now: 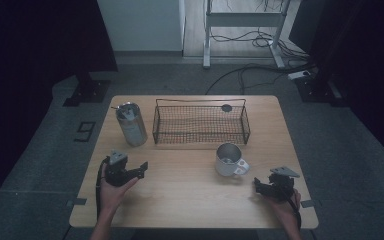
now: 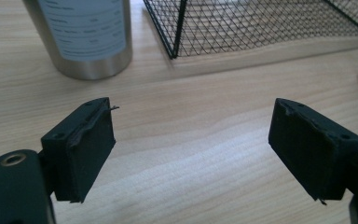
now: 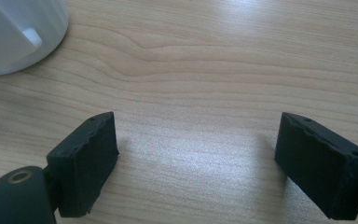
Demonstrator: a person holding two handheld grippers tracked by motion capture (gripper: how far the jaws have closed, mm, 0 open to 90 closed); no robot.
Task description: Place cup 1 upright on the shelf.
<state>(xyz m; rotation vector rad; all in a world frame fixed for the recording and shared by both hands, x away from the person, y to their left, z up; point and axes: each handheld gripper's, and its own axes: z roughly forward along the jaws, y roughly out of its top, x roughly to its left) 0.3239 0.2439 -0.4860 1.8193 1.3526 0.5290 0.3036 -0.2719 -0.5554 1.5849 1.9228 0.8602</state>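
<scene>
From the high view we see a wooden table (image 1: pixel 190 200) with a steel tumbler (image 1: pixel 131 124) standing upright at the far left, a black wire basket (image 1: pixel 200 122) just to its right along the far side, and a white mug (image 1: pixel 229 159) in front of the basket's right end, its handle turned toward the near right. A small dark round disc (image 1: pixel 226 107) lies on the table behind the basket's far rim. The left gripper (image 1: pixel 139 169) is held in the left hand (image 1: pixel 111 192) near the front left of the table, pointing toward the right; the right gripper (image 1: pixel 256 185) sits in the right hand (image 1: pixel 282 205) at the front right, just near of the mug.

In the left gripper view we look along the left gripper (image 2: pixel 191 144), whose jaws stand wide apart over bare wood with nothing between them. The tumbler (image 2: pixel 86 37) rises at upper left, and a corner of the wire basket (image 2: pixel 256 23) lies beside it at upper right.

In the right gripper view the right gripper (image 3: pixel 198 163) also has its jaws spread wide and empty above the tabletop, with the mug (image 3: pixel 18 32) at upper left, well clear of the jaws.
</scene>
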